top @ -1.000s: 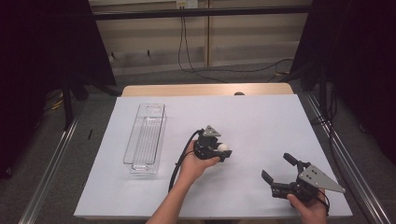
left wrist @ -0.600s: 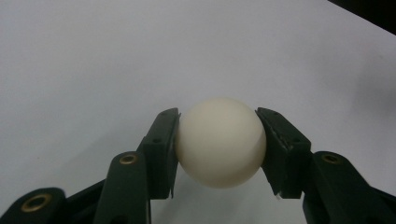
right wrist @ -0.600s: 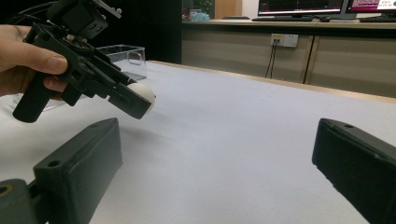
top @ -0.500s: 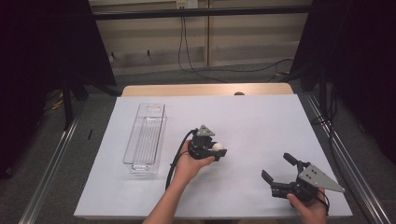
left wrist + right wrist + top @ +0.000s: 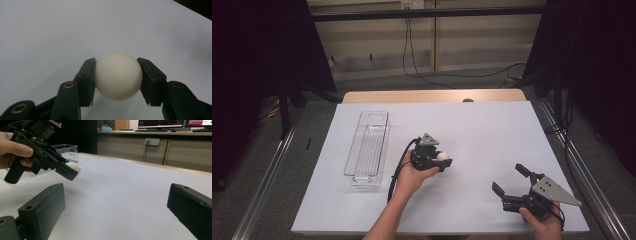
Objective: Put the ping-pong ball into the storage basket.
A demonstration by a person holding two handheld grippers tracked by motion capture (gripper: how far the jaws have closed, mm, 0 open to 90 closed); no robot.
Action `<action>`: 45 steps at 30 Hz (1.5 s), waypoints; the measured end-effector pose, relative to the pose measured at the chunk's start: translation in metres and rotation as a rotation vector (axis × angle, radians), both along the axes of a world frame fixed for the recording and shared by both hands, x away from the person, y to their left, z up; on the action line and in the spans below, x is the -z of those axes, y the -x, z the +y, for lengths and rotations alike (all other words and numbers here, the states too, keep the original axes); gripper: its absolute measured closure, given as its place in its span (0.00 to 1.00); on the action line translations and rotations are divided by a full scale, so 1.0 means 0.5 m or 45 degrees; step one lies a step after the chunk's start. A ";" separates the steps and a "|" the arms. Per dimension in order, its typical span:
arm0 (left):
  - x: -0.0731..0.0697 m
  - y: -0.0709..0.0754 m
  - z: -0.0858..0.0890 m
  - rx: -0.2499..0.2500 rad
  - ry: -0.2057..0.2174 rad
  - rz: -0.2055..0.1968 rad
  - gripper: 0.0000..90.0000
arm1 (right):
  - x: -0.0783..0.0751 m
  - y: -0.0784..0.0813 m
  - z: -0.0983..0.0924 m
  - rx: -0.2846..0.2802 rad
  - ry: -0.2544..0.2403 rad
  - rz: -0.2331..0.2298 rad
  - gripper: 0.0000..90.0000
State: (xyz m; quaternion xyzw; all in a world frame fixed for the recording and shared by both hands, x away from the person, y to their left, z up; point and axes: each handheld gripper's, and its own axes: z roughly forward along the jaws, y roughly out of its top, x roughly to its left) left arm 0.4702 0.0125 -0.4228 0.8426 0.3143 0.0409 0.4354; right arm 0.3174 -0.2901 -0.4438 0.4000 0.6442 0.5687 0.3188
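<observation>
The left gripper (image 5: 443,161), held in the person's left hand (image 5: 413,175) near the middle of the white-covered surface (image 5: 492,130), has its two black jaws closed on a small, smooth, cream-white ball (image 5: 118,76); in the left gripper view the ball sits squarely between the jaw pads, touching both, with the white surface beneath it. In the high view the ball (image 5: 442,156) shows as a pale dot at the tip of that gripper, and the gripper's black cable loops down alongside the forearm. In the right gripper view the left gripper (image 5: 70,171) is tilted downward with the ball (image 5: 73,167) raised a little above the surface, a soft shadow lying under it. A long, clear plastic rectangular tray (image 5: 367,148) with a ribbed floor rests on the surface to the left of the left gripper, near but apart from it. The right gripper (image 5: 511,183), held in the right hand (image 5: 542,222) near the front right corner of the surface, carries a grey three-cornered plate on top; its jaws stand wide apart with nothing between them, well apart from the ball.
</observation>
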 end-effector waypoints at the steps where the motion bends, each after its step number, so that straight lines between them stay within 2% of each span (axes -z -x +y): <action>1: -0.001 0.000 0.001 -0.003 -0.006 -0.001 0.57 | 0.000 0.000 0.000 0.002 -0.002 0.001 0.01; 4: 0.000 -0.001 0.003 -0.014 0.004 -0.001 0.57 | 0.000 0.000 0.000 -0.003 0.002 0.004 0.01; 7: 0.000 -0.003 0.005 0.001 0.008 0.000 0.57 | -0.001 0.001 -0.001 0.005 0.003 -0.004 0.01; 10: -0.002 -0.003 0.008 -0.006 -0.007 -0.003 0.57 | 0.001 -0.001 0.000 -0.003 0.007 0.002 0.01; 17: -0.004 -0.004 0.012 -0.020 0.014 -0.001 0.57 | 0.001 -0.001 -0.001 -0.004 0.003 0.008 0.01; 21: -0.007 -0.005 0.016 -0.024 -0.006 -0.005 0.57 | 0.000 -0.001 0.000 0.004 -0.003 0.001 0.01; 24: -0.009 -0.005 0.018 -0.030 0.007 -0.002 0.57 | 0.000 -0.001 0.000 -0.003 0.001 0.003 0.01; 28: -0.013 -0.006 0.024 -0.045 -0.010 0.001 0.57 | 0.000 -0.002 0.000 -0.004 0.006 -0.002 0.01; 31: -0.013 -0.006 0.026 -0.060 0.001 0.011 0.57 | 0.000 -0.001 0.000 -0.003 0.005 0.003 0.01; 39: -0.020 -0.007 0.035 -0.062 -0.009 0.001 0.57 | 0.000 -0.001 0.001 0.002 -0.001 0.002 0.01; 40: -0.020 -0.009 0.037 -0.041 -0.008 0.003 0.57 | 0.000 -0.001 0.000 -0.006 0.004 0.003 0.01; 42: -0.022 -0.008 0.038 -0.061 -0.025 0.002 0.57 | 0.000 -0.001 0.000 -0.009 0.009 -0.002 0.01; 43: -0.022 -0.008 0.039 -0.068 -0.004 0.006 0.57 | 0.000 -0.002 0.001 -0.004 0.004 -0.003 0.01; 45: -0.024 -0.009 0.041 -0.069 -0.023 0.004 0.57 | 0.000 -0.002 0.001 -0.007 0.004 -0.002 0.01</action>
